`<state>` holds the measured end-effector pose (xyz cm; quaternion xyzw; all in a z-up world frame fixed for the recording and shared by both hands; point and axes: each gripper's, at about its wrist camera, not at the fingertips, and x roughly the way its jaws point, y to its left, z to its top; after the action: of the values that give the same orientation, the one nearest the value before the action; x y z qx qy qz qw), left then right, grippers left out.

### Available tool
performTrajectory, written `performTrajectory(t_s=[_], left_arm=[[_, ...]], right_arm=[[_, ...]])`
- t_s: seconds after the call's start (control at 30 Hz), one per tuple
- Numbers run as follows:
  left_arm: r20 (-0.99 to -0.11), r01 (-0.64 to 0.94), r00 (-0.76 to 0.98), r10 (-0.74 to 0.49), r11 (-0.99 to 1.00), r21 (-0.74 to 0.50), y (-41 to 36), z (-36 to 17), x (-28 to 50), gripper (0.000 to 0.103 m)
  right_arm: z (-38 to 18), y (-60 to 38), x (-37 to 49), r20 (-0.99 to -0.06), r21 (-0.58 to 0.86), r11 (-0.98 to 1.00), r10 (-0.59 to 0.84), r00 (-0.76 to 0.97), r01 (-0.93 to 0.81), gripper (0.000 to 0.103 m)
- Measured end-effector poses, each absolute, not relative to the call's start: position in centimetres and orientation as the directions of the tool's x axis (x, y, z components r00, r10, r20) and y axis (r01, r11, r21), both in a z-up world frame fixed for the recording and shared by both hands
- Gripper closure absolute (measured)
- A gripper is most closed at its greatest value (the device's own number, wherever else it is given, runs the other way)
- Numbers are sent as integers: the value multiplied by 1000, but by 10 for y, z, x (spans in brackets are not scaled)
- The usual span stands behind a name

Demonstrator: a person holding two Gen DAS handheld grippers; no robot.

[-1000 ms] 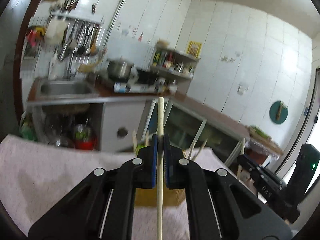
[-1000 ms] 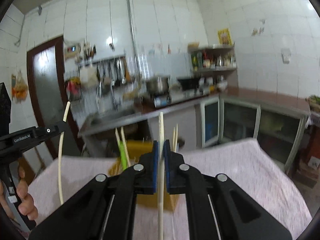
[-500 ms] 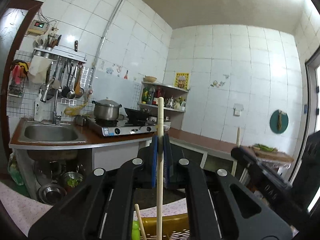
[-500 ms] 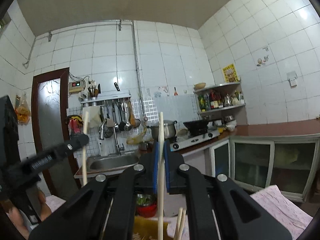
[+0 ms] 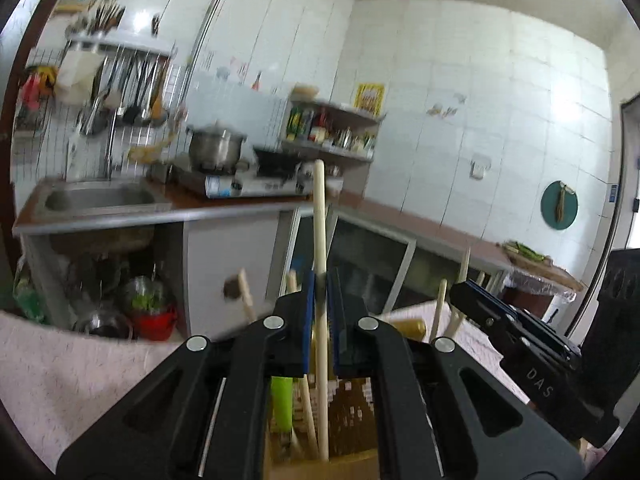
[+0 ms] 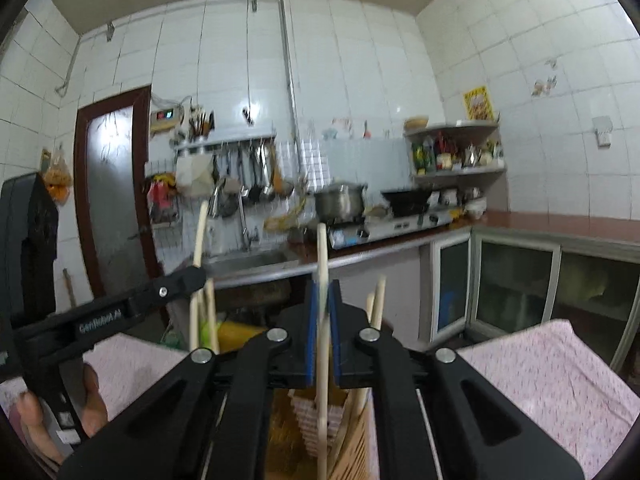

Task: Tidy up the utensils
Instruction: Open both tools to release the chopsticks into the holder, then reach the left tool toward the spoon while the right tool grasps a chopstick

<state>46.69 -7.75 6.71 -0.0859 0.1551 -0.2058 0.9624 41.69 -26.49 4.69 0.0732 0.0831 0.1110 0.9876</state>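
- Right between the blue pads of the left gripper (image 5: 320,304) sits a pale chopstick (image 5: 319,220); the claw is clamped on it, stick upright, top end poking well above the fingertips, lower end dropping down into the yellow utensil basket (image 5: 352,412) just below the claw
- Inside that basket, just left of the held stick, there's a green utensil (image 5: 282,402) and a few more pale sticks leaning around; pretty blurry so the count is anyone's guess
- Off to the right of the left claw, the other gripper comes in from the side with its own stick rising past it
- Same deal on the right gripper (image 6: 322,332); pads squeezed together on a second chopstick (image 6: 322,256), upright, bottom end reaching down into the slatted basket (image 6: 316,420) under the claw
- Just right of that claw, two more sticks (image 6: 378,300) lean out of the basket
- To the left of the right claw, the left gripper's black finger shows with its chopstick, and a hand (image 6: 90,396) wrapped on the handle lower down
- Under everything, a pink patterned cloth (image 6: 552,364); far ahead of both claws, a sink (image 5: 100,198) and a steel pot (image 5: 216,148) on the stove
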Motion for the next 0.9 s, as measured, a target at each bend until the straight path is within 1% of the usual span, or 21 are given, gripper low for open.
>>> performTrajectory(t_s=[0.07,0.1,0.13,0.17,0.2,0.23,0.27,0.3,0.33,0.37,0.4,0.43,0.53,0.63,0.77,0.9], left_arm=[[-330,351,844,-423,901,-256,-73,69,465,86],[-358,336,838,-413,906,-258,-72,69,463,71],[-396,310,829,-395,914,-261,-69,70,459,52],[-421,289,822,-383,918,-270,-65,70,453,44],[-445,267,817,-367,924,-272,-61,69,447,30],[-476,242,807,-349,931,-273,-56,68,440,25],[-501,226,797,-339,935,-274,-53,66,435,25],[-545,206,770,-331,938,-279,-48,61,428,25],[-581,192,743,-332,938,-290,-43,56,422,24],[-613,174,718,-329,938,-299,-38,50,417,22],[-651,143,687,-323,938,-316,-31,43,411,17],[-680,116,655,-331,933,-341,-25,35,403,14],[-731,50,578,-363,910,-412,-8,11,384,10],[-778,-4,504,-375,900,-436,-1,-15,367,10],[-843,-58,411,-347,913,-404,5,-48,348,10],[-869,-111,349,-351,905,-410,8,-66,340,10]], right_arm=[[45,-268,414,-201,182,963,233,952,-197,94],[45,-269,411,-227,190,963,231,946,-190,93],[44,-271,408,-251,195,964,228,941,-182,89],[44,-272,402,-280,195,967,217,935,-166,71],[42,-274,395,-301,195,969,208,931,-153,55],[42,-276,389,-318,194,970,202,926,-145,53],[40,-277,378,-353,182,975,183,918,-124,53],[39,-278,374,-378,175,978,170,910,-110,51],[35,-280,367,-426,171,981,156,891,-90,51],[32,-281,363,-453,173,982,152,878,-80,47],[27,-283,359,-499,173,983,143,855,-64,42],[21,-284,355,-542,165,985,129,830,-46,41],[6,-283,345,-638,124,992,88,765,-11,37],[-17,-283,333,-721,105,994,68,690,12,36],[-38,-285,319,-774,100,994,56,631,34,36],[-50,-290,307,-792,99,994,50,609,47,36]])
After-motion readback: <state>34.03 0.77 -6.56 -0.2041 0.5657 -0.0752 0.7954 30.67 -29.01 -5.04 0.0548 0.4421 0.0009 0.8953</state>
